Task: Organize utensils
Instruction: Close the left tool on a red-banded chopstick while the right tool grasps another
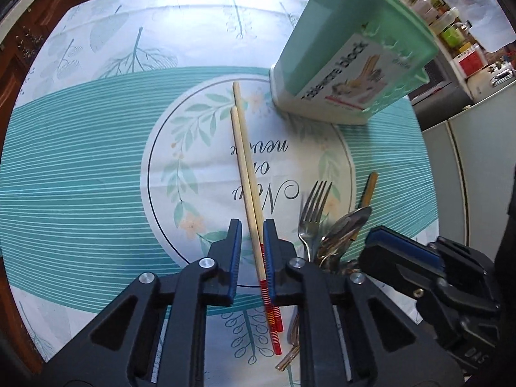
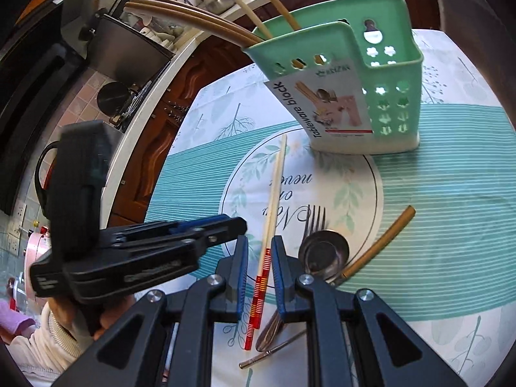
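Note:
A pair of pale wooden chopsticks (image 1: 246, 167) with red striped ends lies on the tablecloth, pointing toward a green utensil holder (image 1: 348, 64). My left gripper (image 1: 252, 248) is open, its jaws on either side of the chopsticks. My right gripper (image 2: 259, 264) is also open and straddles the same chopsticks (image 2: 274, 190) near their red ends. The holder (image 2: 351, 96) stands upright at the back and holds several brown and tan chopsticks. A fork (image 1: 311, 213), a spoon (image 1: 345, 225) and a brown chopstick (image 1: 369, 187) lie to the right.
The round table has a teal striped cloth (image 1: 80, 148). In the right wrist view the fork (image 2: 314, 222), spoon (image 2: 324, 253) and brown chopstick (image 2: 380, 242) lie right of my fingers. Kitchen counter and cabinets (image 2: 154, 122) stand behind the table.

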A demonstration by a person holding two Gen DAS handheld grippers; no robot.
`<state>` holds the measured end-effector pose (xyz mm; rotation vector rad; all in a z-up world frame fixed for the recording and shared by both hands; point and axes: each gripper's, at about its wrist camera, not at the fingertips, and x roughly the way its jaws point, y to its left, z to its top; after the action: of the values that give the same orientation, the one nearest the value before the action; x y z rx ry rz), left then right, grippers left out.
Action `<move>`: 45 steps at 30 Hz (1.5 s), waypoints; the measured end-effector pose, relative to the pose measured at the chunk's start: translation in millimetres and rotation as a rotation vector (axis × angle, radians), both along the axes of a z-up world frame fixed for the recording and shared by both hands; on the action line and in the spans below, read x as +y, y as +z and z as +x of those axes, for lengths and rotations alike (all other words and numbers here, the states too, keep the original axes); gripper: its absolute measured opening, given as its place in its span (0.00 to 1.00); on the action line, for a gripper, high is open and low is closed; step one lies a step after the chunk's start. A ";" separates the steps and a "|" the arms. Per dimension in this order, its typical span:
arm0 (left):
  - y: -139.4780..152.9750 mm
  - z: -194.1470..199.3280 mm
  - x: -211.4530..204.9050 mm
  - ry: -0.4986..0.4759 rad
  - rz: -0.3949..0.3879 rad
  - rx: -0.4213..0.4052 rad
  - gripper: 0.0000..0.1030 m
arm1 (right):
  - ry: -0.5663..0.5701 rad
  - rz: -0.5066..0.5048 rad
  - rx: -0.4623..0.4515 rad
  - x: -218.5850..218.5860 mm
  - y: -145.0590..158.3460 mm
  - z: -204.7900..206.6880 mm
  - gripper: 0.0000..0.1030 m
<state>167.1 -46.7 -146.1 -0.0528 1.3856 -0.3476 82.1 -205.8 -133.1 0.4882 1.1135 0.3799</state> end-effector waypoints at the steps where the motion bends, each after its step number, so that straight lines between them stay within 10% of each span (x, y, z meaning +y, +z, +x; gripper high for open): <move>1: -4.1 1.1 -1.6 0.006 0.006 0.016 0.09 | -0.003 0.003 0.000 -1.0 -0.1 0.0 0.14; 29: -39.1 15.9 -8.1 0.087 0.088 0.129 0.06 | -0.005 0.005 0.014 -1.1 -1.4 -3.3 0.14; 45: -44.0 5.3 43.0 0.075 0.299 0.161 0.07 | 0.127 -0.173 0.116 48.4 -6.6 49.3 0.14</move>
<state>172.4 -3.7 -190.1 0.1163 1.5781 -0.0718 131.4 -157.4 -139.7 0.2911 1.2818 0.3655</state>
